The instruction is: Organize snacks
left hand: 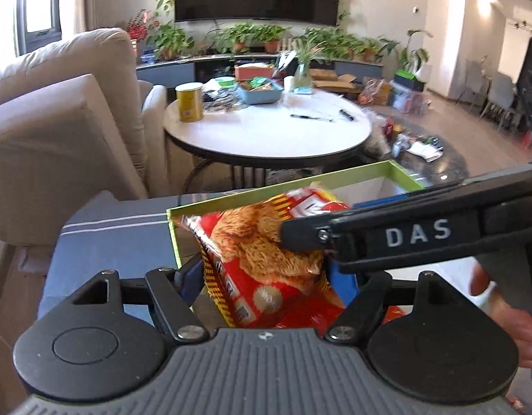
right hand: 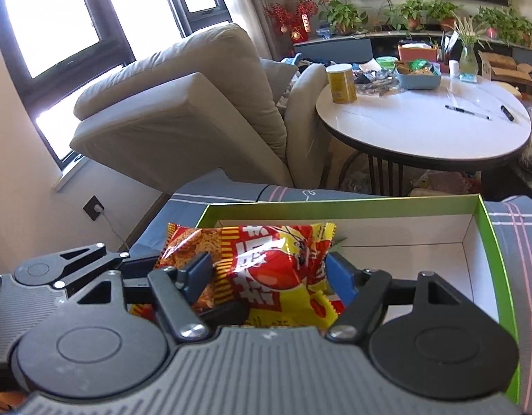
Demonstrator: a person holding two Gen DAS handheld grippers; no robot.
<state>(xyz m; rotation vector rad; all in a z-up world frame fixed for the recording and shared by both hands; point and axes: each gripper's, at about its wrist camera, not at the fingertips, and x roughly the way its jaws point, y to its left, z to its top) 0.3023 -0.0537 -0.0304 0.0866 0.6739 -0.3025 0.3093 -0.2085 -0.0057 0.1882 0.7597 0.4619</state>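
Noodle packets [right hand: 283, 269] at box [right hand: 487, 242] near edge, far half bare

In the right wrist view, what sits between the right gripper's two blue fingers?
A red and yellow noodle snack packet fills the gap in the right gripper, over the near edge of the green-rimmed box. The right wrist view shows this.

A red noodle packet [left hand: 262, 263] stands tilted between the blue pads of the left gripper [left hand: 266, 276], over the near left corner of a green-rimmed box [left hand: 231, 200]. The right gripper [left hand: 300, 238] reaches in from 3 o'clock, its finger lying across the packet's upper right. The box sits on blue striped cloth [left hand: 117, 235]. At 12 o'clock a round white table [left hand: 266, 131] bears a yellow can [left hand: 189, 102].
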